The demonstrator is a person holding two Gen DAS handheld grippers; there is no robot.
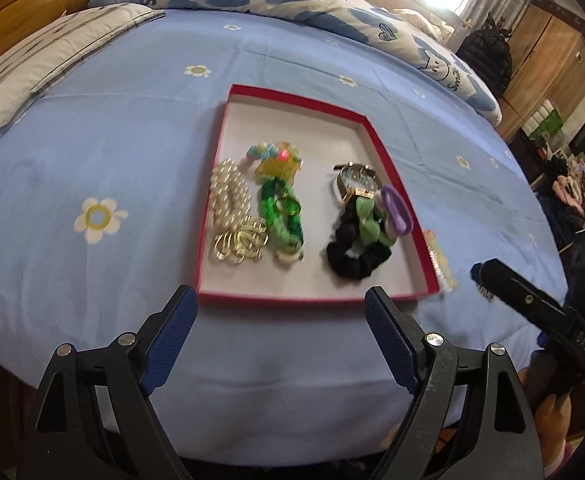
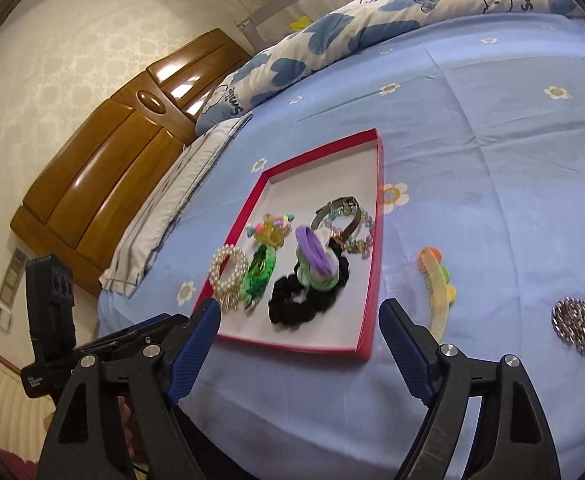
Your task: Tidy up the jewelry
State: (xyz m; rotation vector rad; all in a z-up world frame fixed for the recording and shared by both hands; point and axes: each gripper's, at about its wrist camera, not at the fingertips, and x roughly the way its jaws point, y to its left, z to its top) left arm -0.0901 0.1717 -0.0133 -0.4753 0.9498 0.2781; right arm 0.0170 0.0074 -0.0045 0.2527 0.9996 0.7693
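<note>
The comb hair clip (image 2: pixel 438 288) lies on the bed sheet (image 2: pixel 512 200) just beside the red tray (image 2: pixel 374 240), the heart clip (image 2: pixel 578 326) farther out. Both look light, stiff and small; grasp the comb across its spine. Left gripper (image 1: pixel 280 308) and right gripper (image 2: pixel 298 320) have jaws wide open, holding nothing.

1 red tray (image 2: pixel 373 280) on bed. In tray: 1 pearl bracelet (image 1: pixel 228 196), 1 bunch gold rings (image 1: pixel 239 245), 1 green band (image 1: pixel 282 216), 1 yellow comb clip (image 1: pixel 278 162), 1 watch (image 1: pixel 354 180), 3 scrunchies – black (image 1: pixel 352 254), green (image 1: pixel 368 220), purple (image 1: pixel 396 210). Right of tray: 1 comb (image 2: pixel 438 284), 1 heart brooch (image 2: pixel 578 326).
</note>
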